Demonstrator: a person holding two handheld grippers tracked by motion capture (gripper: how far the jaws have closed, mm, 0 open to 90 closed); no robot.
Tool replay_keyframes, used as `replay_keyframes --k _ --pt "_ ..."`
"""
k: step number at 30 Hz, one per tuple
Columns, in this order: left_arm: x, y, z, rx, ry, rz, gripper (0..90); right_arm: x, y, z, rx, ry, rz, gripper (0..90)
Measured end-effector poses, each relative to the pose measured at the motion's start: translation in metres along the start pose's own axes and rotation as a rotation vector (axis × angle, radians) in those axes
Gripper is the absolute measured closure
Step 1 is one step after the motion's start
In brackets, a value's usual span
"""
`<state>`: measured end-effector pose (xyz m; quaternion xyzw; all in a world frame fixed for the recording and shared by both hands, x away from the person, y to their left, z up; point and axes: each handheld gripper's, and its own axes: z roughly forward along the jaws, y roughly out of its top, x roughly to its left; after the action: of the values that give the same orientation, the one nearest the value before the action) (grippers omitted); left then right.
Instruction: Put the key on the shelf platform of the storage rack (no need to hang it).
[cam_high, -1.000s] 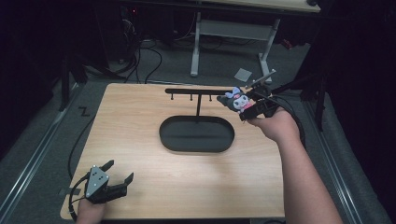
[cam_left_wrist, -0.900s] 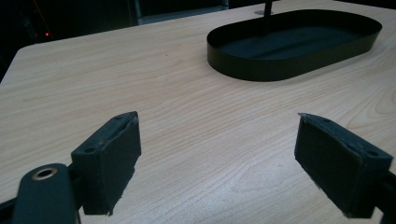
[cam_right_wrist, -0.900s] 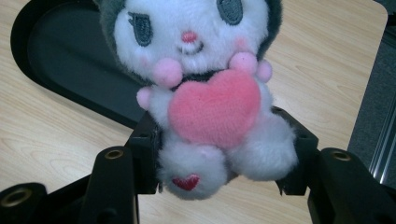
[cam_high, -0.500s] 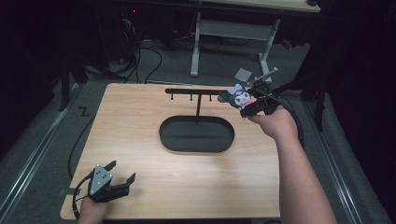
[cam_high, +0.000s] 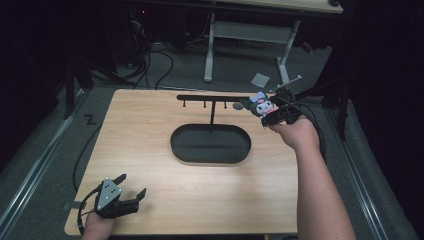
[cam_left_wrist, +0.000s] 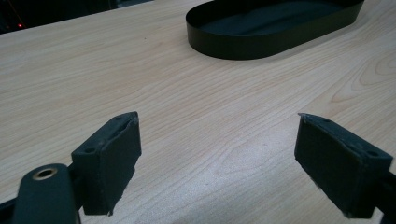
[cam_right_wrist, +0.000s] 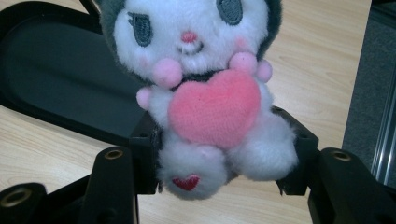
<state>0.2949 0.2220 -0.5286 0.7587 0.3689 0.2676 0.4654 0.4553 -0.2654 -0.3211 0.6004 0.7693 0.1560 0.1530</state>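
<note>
Light wooden table (cam_high: 150, 150) is carrying a black oval tray (cam_high: 210, 143) with a peg bar. I am holding my right tool (cam_high: 272, 112) clamped on a white plush toy (cam_right_wrist: 205, 93) beside the bar's end; a shallow grip risks dropping it. Left tool (cam_high: 127, 196) is resting wide apart, empty.

A small white plush toy (cam_right_wrist: 208, 93) with a dark hood, grey stitched eyes and a pink heart on its chest sits upright, pinched at its lower body by the right hand-held gripper (cam_high: 272, 112), beside the black hook rack's (cam_high: 212, 98) right end.
</note>
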Motion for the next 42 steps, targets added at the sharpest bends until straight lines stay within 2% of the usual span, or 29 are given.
replay_keyframes --k 8,11,12,18,22,26,28,32,36,42 --pt "-0.004 -0.002 -0.002 0.015 -0.010 0.030 15.2 -0.010 -0.021 0.016 0.003 0.023 0.019 45.4" --pt "-0.005 -0.002 -0.002 0.018 -0.009 0.033 15.2 -0.011 -0.026 0.021 0.007 0.030 0.023 45.3" --pt "-0.005 -0.002 -0.002 0.021 -0.010 0.034 15.2 -0.011 -0.031 0.027 0.014 0.026 0.007 45.3" --pt "-0.006 -0.001 -0.001 0.031 -0.012 0.044 15.2 -0.004 -0.039 0.042 0.007 0.024 -0.011 45.2" --pt "-0.006 -0.001 -0.001 0.032 -0.012 0.047 15.2 -0.001 -0.040 0.050 0.003 0.022 -0.012 44.9" --pt "-0.006 -0.001 -0.001 0.033 -0.015 0.048 15.2 0.005 -0.039 0.061 0.007 -0.006 -0.029 44.3" --pt "-0.006 -0.001 -0.001 0.033 -0.016 0.052 15.2 0.011 -0.037 0.067 0.007 -0.038 -0.048 42.0" --pt "-0.007 -0.001 -0.001 0.035 -0.019 0.053 15.2 0.016 -0.034 0.075 0.014 -0.041 -0.044 37.1" --pt "-0.007 -0.001 -0.001 0.035 -0.020 0.058 15.2 0.022 -0.030 0.087 0.034 -0.068 -0.053 31.3" --pt "-0.007 -0.002 -0.001 0.036 -0.022 0.060 15.2 0.027 -0.029 0.088 0.032 -0.076 -0.062 30.8"
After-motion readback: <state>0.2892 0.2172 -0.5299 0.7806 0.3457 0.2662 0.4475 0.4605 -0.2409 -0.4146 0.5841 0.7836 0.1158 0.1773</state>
